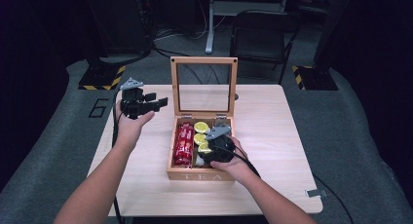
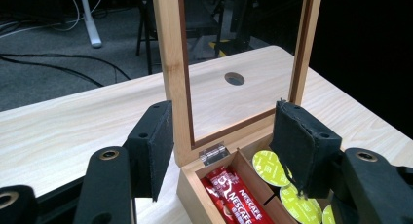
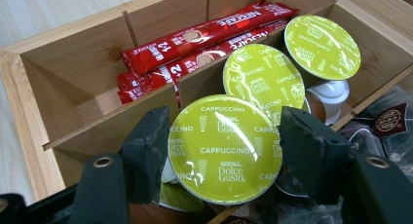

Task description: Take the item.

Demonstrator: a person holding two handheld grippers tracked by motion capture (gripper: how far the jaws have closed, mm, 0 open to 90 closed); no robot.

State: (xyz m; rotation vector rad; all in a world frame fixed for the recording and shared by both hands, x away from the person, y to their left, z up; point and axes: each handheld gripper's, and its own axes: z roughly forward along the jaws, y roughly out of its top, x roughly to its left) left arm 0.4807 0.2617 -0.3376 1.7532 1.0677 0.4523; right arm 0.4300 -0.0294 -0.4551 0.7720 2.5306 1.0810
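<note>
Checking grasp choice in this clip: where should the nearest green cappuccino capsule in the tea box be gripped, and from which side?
Probably by its round rim, from above. The capsule lies foil-up in the middle compartment of the tea box, with neighbours behind it, so its opposite edges are what is free. The right hand-held gripper already straddles them.

In the tea box (image 1: pixel 200 174) on the table (image 1: pixel 272 136), sachets (image 1: pixel 184 143) lie left of the capsules (image 1: pixel 200 128).

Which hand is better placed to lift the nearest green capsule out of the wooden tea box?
The right. Its tongs already sit on both sides of the round green cappuccino capsule inside the wooden tea box. The left tongs hang empty over the table, left of the open lid.
</note>
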